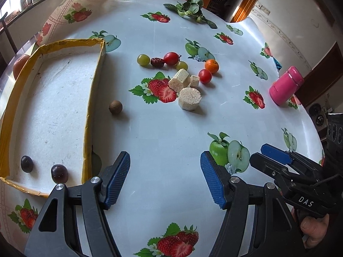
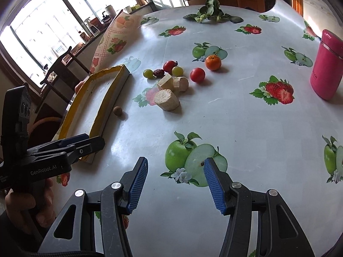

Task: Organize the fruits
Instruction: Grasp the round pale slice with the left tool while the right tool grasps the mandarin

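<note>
A shallow white tray with a yellow rim [image 1: 95,81] [image 2: 107,94] lies at the left; two dark plums [image 1: 27,164] [image 1: 59,173] lie in its near end. A brown round fruit [image 1: 115,107] [image 2: 117,110] sits just outside it. Farther off lie green grapes [image 1: 143,59], a dried date [image 1: 157,62], red tomatoes [image 1: 171,58] [image 1: 205,76], a small orange [image 1: 211,66] [image 2: 213,62] and three pale sugarcane chunks [image 1: 189,98] [image 2: 166,99]. My left gripper [image 1: 165,180] is open and empty over the table. My right gripper [image 2: 174,184] is open and empty beside it.
A pink flask [image 1: 286,84] [image 2: 327,64] stands at the right. Leafy greens [image 1: 193,8] [image 2: 211,10] lie at the far side. A reddish fruit [image 1: 20,65] sits behind the tray's left wall. The tablecloth has printed fruit pictures.
</note>
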